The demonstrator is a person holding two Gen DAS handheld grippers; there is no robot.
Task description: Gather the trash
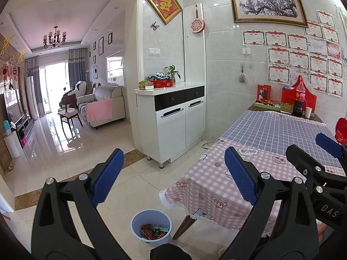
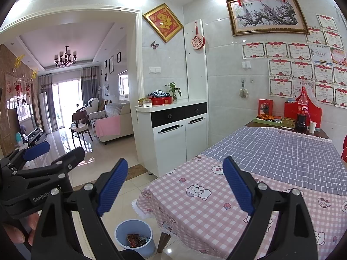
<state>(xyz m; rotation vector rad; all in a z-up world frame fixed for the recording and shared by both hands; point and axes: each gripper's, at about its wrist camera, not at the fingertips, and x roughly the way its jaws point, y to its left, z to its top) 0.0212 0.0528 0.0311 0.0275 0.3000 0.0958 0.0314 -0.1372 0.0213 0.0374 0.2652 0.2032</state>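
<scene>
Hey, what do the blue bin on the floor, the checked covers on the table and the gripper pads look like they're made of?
Bin: probably plastic; smooth, evenly pale blue, thin rim, wrappers inside.
Table covers: apparently printed cloth or soft vinyl; the pink one lies flat and drapes over the edge with a white fringe.
Gripper pads: likely rubber or textured plastic; matte blue with fine ribbing, on glossy black arms.

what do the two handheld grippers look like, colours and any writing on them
Both match: the left gripper and right gripper have black plastic scissor-like arms joined by silver round bolts, each finger ending in a blue ribbed pad. White lettering shows on the bodies, partly cut off: "GenRobo" on the left, "DAS" on the right. No cables visible.
</scene>
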